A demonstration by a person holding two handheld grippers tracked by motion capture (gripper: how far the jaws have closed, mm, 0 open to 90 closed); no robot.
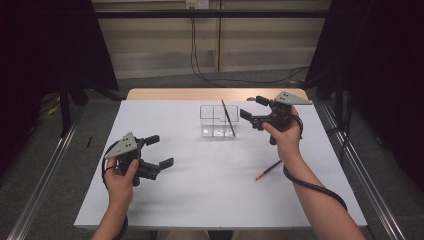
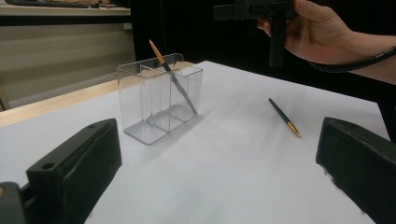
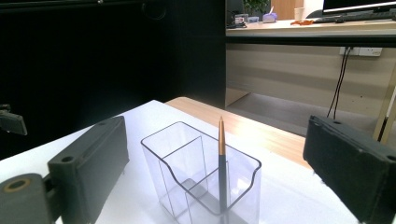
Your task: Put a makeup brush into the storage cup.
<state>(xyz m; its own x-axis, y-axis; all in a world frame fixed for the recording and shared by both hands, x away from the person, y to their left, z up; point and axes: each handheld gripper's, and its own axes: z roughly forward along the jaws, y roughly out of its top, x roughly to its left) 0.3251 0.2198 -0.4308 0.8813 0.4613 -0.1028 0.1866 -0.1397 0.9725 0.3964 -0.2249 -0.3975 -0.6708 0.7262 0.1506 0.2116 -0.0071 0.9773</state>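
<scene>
A clear plastic holder (image 1: 217,121) (image 2: 159,100) (image 3: 201,182) with several compartments stands at the back middle of the white table (image 1: 200,195). One dark pen with a gold end (image 1: 228,117) (image 2: 173,77) (image 3: 222,163) leans upright in its right compartment. A second pen (image 1: 267,170) (image 2: 284,116) lies flat on the table, near the right forearm. My right gripper (image 1: 252,107) (image 3: 217,144) hovers just right of the holder, jaws open and pointing at it, nothing held. My left gripper (image 1: 159,150) (image 2: 219,172) is open and empty at the front left, well short of the holder.
The table's wooden far edge (image 1: 200,93) lies behind the holder. Black curtains hang at both sides, metal rails (image 1: 360,170) run along the table's flanks, and cables (image 1: 240,80) lie on the floor beyond.
</scene>
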